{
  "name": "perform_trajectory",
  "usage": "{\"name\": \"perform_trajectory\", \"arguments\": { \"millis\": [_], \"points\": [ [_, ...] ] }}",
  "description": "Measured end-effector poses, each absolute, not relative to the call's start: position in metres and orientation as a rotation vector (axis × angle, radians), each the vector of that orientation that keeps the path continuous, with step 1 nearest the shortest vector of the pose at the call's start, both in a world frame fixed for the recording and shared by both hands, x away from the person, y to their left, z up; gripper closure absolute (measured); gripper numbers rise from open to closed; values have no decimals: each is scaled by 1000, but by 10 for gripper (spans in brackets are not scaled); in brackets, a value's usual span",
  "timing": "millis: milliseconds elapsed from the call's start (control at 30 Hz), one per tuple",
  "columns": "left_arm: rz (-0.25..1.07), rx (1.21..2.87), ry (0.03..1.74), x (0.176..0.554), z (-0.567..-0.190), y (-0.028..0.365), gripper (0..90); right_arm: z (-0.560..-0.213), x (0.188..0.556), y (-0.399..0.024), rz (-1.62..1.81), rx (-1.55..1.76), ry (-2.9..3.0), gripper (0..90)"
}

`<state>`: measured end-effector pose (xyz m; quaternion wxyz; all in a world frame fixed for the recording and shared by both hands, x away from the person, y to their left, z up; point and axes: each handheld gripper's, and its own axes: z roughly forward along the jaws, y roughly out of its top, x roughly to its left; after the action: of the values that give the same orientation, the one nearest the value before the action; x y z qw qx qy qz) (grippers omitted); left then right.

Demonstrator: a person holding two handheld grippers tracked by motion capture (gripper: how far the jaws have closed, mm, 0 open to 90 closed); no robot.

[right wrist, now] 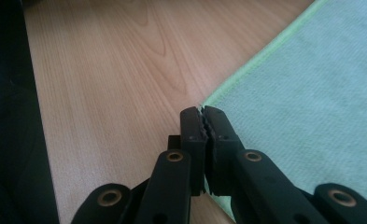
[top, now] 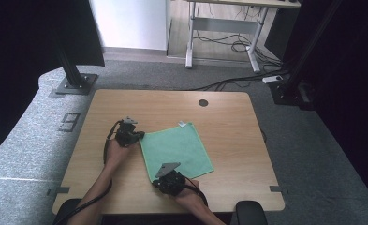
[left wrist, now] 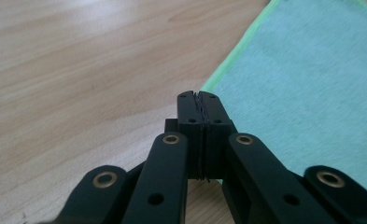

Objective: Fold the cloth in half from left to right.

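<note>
a light wooden table (top: 228,117) with rounded corners is seen from above, standing on grey carpet (top: 27,140); a second desk frame with loose cables (top: 228,44) is set farther back on the floor; a dark round grommet (top: 203,102) is sunk into the table near its far edge.

a green cloth (top: 177,147) is spread flat near the middle of the table, slightly turned, with a small white tag (top: 182,124) at its far corner; its brighter green hem (left wrist: 237,51) is picked out in the left gripper view.

the left gripper (top: 134,137) is held at the cloth's left corner by a hand (top: 116,152) entering from below; in the left gripper view its jaws are pressed together, tips at the cloth's corner, and whether fabric is pinched between them cannot be told.

the right gripper (top: 165,180) is held at the cloth's near corner, a grey plate (top: 167,168) on top; in the right gripper view its jaws are closed to a thin slit just at the corner of the cloth (right wrist: 312,102); a grasp on the fabric cannot be confirmed.
</note>
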<state>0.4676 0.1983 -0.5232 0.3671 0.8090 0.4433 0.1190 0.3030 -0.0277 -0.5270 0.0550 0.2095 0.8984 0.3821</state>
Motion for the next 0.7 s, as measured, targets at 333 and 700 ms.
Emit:
{"name": "perform_trajectory", "arguments": {
  "millis": [333, 700],
  "points": [
    [297, 1991, 1122, 473, -509, 191, 881, -504, 311, -53, 1180, 712, 2624, 861],
    [291, 1996, 1073, 492, -497, 155, 874, -497, 317, -86, 1163, 790, 2557, 861]
  ]
}}
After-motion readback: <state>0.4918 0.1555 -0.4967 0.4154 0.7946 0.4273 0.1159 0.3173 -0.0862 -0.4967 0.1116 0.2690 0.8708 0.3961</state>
